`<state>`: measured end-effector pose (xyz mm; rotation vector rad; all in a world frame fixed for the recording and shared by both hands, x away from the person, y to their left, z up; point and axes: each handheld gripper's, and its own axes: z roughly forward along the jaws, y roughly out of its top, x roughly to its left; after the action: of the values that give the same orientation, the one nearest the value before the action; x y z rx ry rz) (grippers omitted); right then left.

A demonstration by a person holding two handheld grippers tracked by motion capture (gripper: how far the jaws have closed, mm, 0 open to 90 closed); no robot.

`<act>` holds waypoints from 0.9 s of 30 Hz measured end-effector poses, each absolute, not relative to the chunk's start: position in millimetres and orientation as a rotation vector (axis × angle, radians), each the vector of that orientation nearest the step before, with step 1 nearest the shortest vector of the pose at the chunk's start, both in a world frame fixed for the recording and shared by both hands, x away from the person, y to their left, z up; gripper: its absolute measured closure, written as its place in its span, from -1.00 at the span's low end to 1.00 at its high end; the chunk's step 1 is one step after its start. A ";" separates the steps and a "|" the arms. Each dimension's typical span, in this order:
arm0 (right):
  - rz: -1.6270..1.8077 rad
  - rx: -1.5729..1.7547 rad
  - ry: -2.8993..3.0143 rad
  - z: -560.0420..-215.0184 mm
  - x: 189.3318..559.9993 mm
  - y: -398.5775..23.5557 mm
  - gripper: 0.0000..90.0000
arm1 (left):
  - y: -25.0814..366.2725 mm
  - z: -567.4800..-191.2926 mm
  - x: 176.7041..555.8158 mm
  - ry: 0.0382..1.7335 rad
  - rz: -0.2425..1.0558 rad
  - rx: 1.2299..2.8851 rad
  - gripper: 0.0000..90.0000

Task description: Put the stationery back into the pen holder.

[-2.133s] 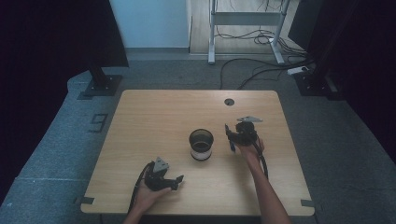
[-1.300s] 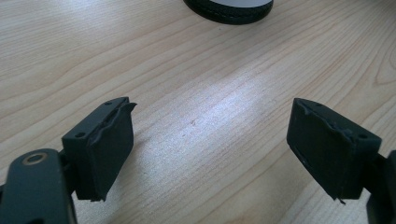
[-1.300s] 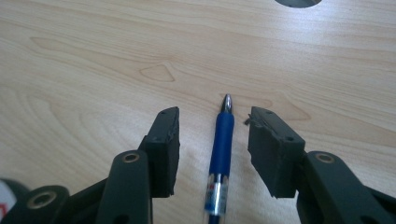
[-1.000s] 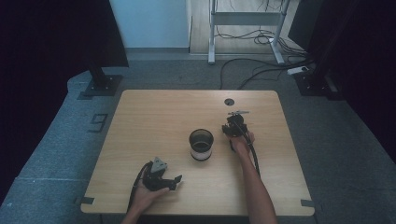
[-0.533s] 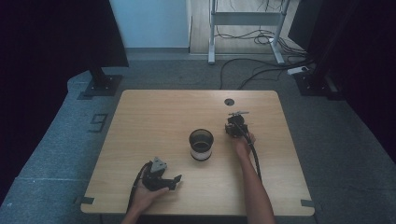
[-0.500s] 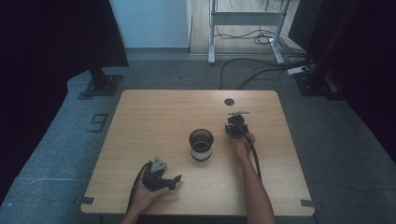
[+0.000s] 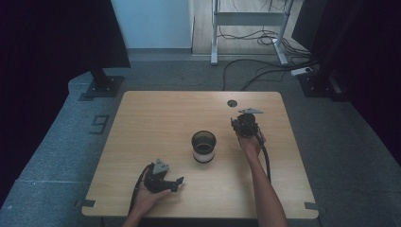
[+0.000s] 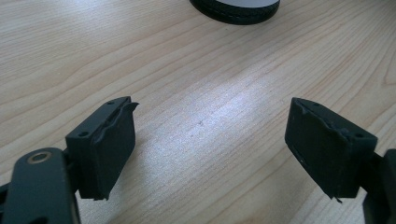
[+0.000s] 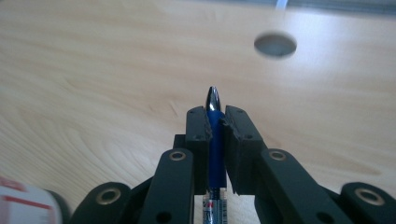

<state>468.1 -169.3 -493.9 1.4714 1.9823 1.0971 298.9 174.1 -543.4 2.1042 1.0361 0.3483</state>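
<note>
A blue pen [image 9: 214, 130] with a silver tip is clamped between the jaws of my right gripper [image 9: 215, 122], tip pointing away over the wood. In the high view that right gripper [image 7: 245, 124] sits to the right of a dark cup [image 7: 204, 145] with a white band, at the table's middle. My left gripper [image 8: 210, 140] is open, its jaws wide apart over bare wood, with the cup's base [image 8: 236, 8] ahead of it. In the high view the left gripper [image 7: 174, 182] rests near the front edge, left of centre.
The wooden table [image 7: 156, 118] has a round cable hole [image 7: 232, 103] at the back right, seen ahead of the pen as the hole [image 9: 275, 44]. A cable [image 7: 265, 158] trails along the right forearm. Grey floor and dark stands surround the table.
The right gripper moved slightly back and toward the table's far right between 2.1 s ago and 1 s ago, then held still. The left gripper barely shifted.
</note>
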 end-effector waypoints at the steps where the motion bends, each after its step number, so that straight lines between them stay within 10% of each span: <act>1: 1.137 1.443 1.946 -484.9 461.4 -170.8 0.75 | 173.8 -543.2 298.6 1.033 0.348 2.106 -0.63; 27: 1.447 1.314 1.792 -445.0 418.1 -183.5 0.75 | 169.5 -545.2 297.6 1.016 0.342 2.129 -0.63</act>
<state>418.1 -183.5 -445.0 1.3143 1.7922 1.4466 297.6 169.5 -545.2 2.1289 1.0162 0.3417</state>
